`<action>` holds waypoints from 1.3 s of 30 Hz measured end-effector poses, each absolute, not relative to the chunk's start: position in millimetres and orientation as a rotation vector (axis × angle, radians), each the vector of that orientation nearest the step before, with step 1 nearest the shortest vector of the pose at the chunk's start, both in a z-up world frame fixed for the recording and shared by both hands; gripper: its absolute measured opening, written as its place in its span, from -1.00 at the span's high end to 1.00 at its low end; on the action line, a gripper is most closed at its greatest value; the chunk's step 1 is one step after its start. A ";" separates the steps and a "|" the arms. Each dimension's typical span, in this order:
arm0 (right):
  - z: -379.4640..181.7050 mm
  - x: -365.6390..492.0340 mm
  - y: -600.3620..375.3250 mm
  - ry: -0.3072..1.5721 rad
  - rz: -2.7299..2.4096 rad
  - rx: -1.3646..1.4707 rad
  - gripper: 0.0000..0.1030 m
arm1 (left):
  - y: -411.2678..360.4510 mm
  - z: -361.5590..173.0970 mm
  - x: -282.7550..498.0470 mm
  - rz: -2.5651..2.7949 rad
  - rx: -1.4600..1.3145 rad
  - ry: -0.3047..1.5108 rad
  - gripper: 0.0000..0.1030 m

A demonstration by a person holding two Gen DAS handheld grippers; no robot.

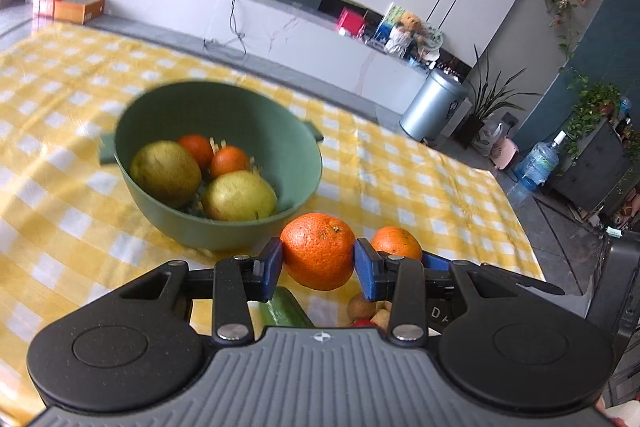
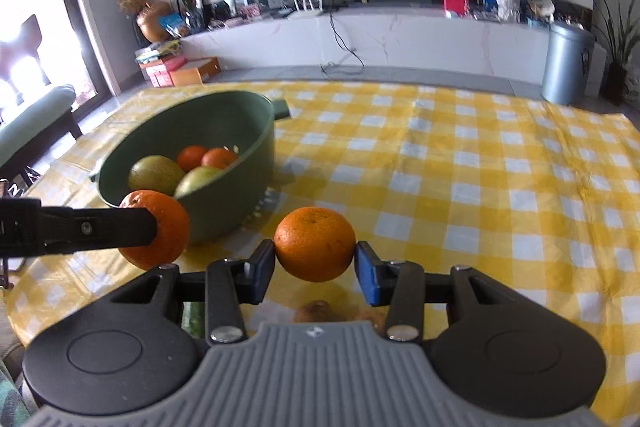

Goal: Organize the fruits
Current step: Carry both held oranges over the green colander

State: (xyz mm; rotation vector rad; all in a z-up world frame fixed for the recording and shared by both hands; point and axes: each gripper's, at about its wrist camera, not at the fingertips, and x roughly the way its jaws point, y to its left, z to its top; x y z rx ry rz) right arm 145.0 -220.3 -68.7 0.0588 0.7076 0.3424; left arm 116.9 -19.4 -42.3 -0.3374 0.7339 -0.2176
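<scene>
Two hand-held grippers above a yellow-checked desk (image 2: pixel 460 163). Left hand-held gripper (image 1: pixel 318 263) clamped on an orange (image 1: pixel 318 251); right hand-held gripper (image 2: pixel 315 263) clamped on another orange (image 2: pixel 315 243). Just beyond, green bowl (image 1: pixel 256 115) holding pears and oranges.

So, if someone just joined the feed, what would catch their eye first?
Two oranges in the foreground: the left gripper clamps one orange, the right gripper the other orange. Behind them, the green bowl on the yellow checked tablecloth already holds fruit.
</scene>
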 end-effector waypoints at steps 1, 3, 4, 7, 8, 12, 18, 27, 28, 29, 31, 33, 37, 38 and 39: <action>-64.7 143.0 -218.5 0.691 0.356 0.053 0.20 | -17.9 -38.5 115.4 -0.218 -0.324 0.728 0.15; -56.9 139.0 -213.9 0.663 0.380 0.047 0.20 | -14.5 -32.1 113.0 -0.220 -0.301 0.718 0.15; -53.3 137.5 -211.5 0.653 0.391 0.046 0.20 | -12.7 -29.7 112.4 -0.219 -0.294 0.714 0.15; -44.7 134.0 -200.6 0.636 0.418 0.020 0.21 | -4.6 -23.3 113.9 -0.210 -0.277 0.711 0.15; -42.2 133.3 -197.2 0.633 0.423 0.004 0.21 | -1.9 -21.0 114.9 -0.206 -0.270 0.707 0.15; -31.9 137.1 -187.3 0.641 0.453 -0.019 0.21 | 8.7 -11.1 121.8 -0.188 -0.231 0.703 0.15; -17.0 158.2 -168.1 0.670 0.509 -0.070 0.21 | 23.9 -7.3 142.1 -0.182 -0.209 0.752 0.15; -8.4 196.6 -130.3 0.740 0.572 -0.246 0.21 | 39.7 -22.3 171.1 -0.161 -0.193 0.851 0.15; -9.9 201.3 -127.0 0.752 0.576 -0.263 0.21 | 38.5 -24.1 173.0 -0.156 -0.181 0.858 0.15; -11.6 205.6 -124.0 0.765 0.580 -0.277 0.21 | 37.5 -26.1 175.6 -0.150 -0.169 0.865 0.15; -15.0 213.7 -119.1 0.789 0.586 -0.299 0.21 | 36.8 -31.0 181.2 -0.151 -0.158 0.888 0.15; -18.4 219.3 -115.1 0.809 0.594 -0.318 0.21 | 36.6 -36.1 186.5 -0.164 -0.152 0.914 0.15; -25.8 229.5 -106.2 0.852 0.613 -0.354 0.21 | 35.2 -45.7 194.9 -0.173 -0.131 0.950 0.15; -27.5 231.2 -104.5 0.862 0.617 -0.362 0.21 | 35.4 -47.8 196.6 -0.174 -0.132 0.958 0.15; -28.9 232.7 -103.1 0.870 0.622 -0.366 0.21 | 36.0 -49.8 198.6 -0.173 -0.133 0.966 0.15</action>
